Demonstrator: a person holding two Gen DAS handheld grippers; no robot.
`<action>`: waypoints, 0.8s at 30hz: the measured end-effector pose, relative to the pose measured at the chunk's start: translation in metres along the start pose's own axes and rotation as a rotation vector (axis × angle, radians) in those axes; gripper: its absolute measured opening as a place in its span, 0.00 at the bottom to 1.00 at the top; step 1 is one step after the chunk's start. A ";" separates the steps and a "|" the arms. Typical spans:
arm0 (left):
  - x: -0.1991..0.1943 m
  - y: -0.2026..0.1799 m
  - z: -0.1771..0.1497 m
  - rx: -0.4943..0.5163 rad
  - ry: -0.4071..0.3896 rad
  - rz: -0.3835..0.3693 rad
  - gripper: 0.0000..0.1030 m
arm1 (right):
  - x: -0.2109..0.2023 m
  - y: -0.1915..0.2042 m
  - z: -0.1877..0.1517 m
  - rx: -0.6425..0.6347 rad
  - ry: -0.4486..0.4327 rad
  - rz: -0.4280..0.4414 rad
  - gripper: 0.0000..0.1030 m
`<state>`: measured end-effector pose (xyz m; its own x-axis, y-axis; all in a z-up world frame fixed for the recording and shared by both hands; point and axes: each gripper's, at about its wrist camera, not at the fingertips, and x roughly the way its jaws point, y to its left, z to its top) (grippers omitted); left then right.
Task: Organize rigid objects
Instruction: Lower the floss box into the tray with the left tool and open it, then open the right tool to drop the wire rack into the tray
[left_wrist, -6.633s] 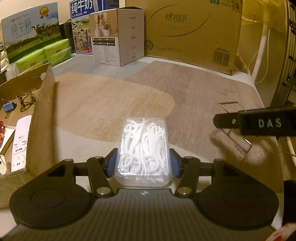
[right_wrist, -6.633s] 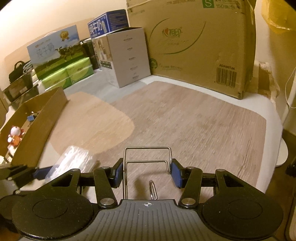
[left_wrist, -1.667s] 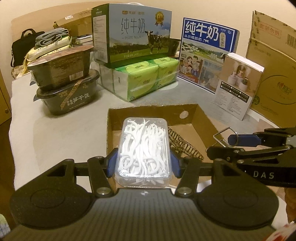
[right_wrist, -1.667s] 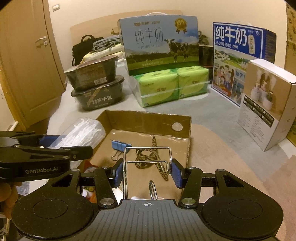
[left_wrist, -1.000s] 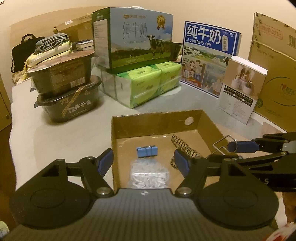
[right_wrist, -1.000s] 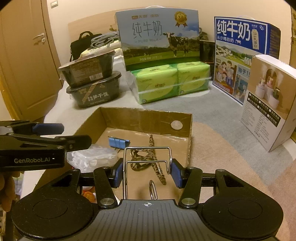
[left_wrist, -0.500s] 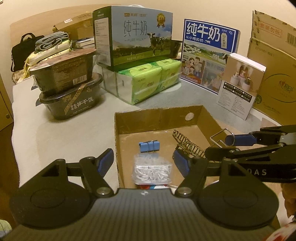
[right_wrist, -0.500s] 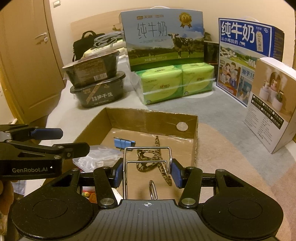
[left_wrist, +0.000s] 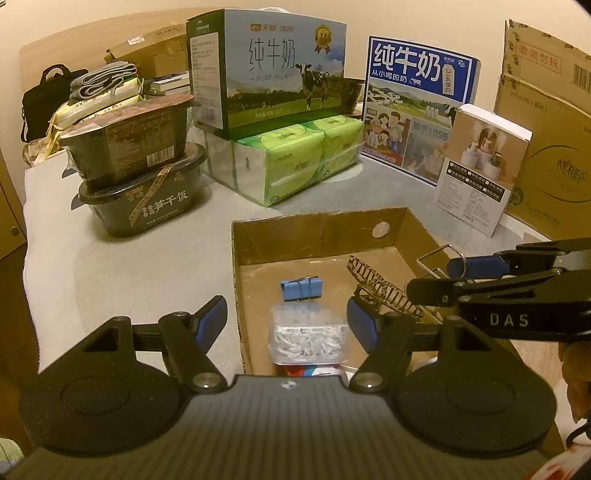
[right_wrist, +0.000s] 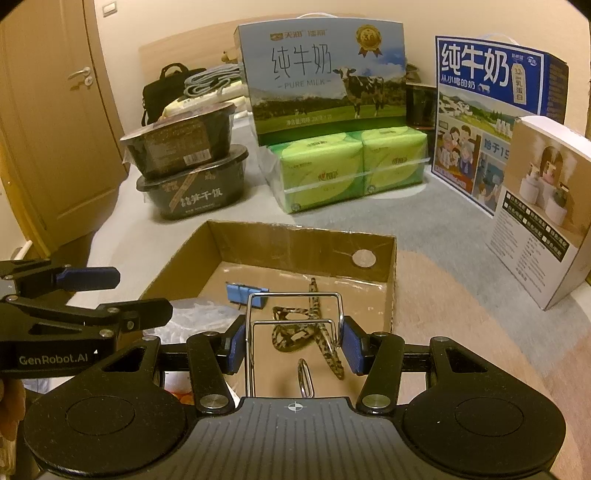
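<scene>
Milk cartons and tissue packs crowd the upper frame behind my sorting box, where the floss case lies at lower centre beneath my spread left claw, while my right claw pinches the wire rack above it, ready to drop.

We held left gripper spread wide, empty; right gripper clamped on wire rack, level.
</scene>
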<state>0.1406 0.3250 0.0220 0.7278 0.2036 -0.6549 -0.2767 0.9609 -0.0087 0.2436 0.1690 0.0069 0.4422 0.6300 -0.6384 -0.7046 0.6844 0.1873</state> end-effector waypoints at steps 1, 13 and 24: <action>0.000 0.000 0.000 0.000 0.000 0.001 0.67 | 0.001 -0.001 0.002 0.007 -0.002 -0.002 0.51; 0.001 0.003 -0.001 0.005 -0.010 0.006 0.67 | -0.002 -0.012 0.009 0.048 -0.071 -0.002 0.83; -0.012 -0.003 -0.004 0.021 -0.021 0.004 0.78 | -0.015 -0.016 0.001 0.046 -0.049 -0.025 0.83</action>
<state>0.1302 0.3188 0.0270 0.7399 0.2108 -0.6388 -0.2665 0.9638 0.0095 0.2494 0.1490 0.0145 0.4868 0.6291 -0.6061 -0.6672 0.7156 0.2069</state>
